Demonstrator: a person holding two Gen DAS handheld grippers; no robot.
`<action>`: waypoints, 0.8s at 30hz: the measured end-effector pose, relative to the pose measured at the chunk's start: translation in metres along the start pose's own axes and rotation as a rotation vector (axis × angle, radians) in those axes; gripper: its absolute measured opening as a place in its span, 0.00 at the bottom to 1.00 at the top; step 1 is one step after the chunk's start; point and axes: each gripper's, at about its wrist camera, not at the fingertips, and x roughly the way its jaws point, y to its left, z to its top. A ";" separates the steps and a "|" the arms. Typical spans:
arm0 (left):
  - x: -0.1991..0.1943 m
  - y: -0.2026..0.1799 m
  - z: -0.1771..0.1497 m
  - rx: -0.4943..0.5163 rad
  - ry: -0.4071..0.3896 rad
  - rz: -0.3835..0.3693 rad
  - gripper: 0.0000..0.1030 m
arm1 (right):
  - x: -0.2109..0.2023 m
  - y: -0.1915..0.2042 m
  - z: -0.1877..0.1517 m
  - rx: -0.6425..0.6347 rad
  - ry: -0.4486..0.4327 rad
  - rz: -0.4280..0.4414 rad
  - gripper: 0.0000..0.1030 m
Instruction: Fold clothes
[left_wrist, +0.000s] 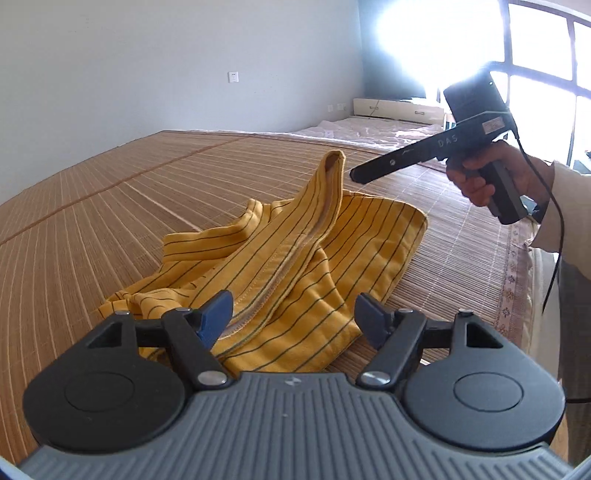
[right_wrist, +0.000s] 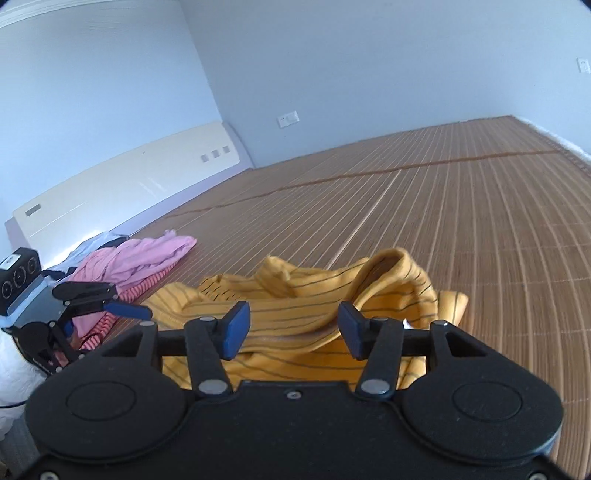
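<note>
The near part of the yellow striped garment (left_wrist: 295, 258) is hidden behind both grippers' fingers (right_wrist: 236, 328), the pink clothes (right_wrist: 140, 258) left of them lie partly behind the left gripper (right_wrist: 110, 306), and window glare washes out the far wall.

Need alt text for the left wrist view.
Open left gripper poised over a crumpled yellow striped garment on a bamboo mat. At right, a hand holds the right gripper above the mat, beside a bright window.

Your right gripper (right_wrist: 293, 328) hung spread wide over the crumpled yellow striped garment (right_wrist: 317, 306); left of that garment lay pink clothes (right_wrist: 140, 258).
</note>
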 end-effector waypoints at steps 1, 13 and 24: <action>0.002 0.000 -0.001 -0.016 0.015 -0.045 0.77 | 0.004 0.001 -0.003 0.002 0.029 0.014 0.54; 0.025 0.046 -0.001 -0.125 0.097 0.002 0.79 | 0.018 0.000 -0.015 0.012 0.132 -0.074 0.60; 0.011 0.104 0.050 -0.193 -0.125 0.439 0.79 | 0.017 -0.008 -0.009 0.022 0.079 -0.118 0.59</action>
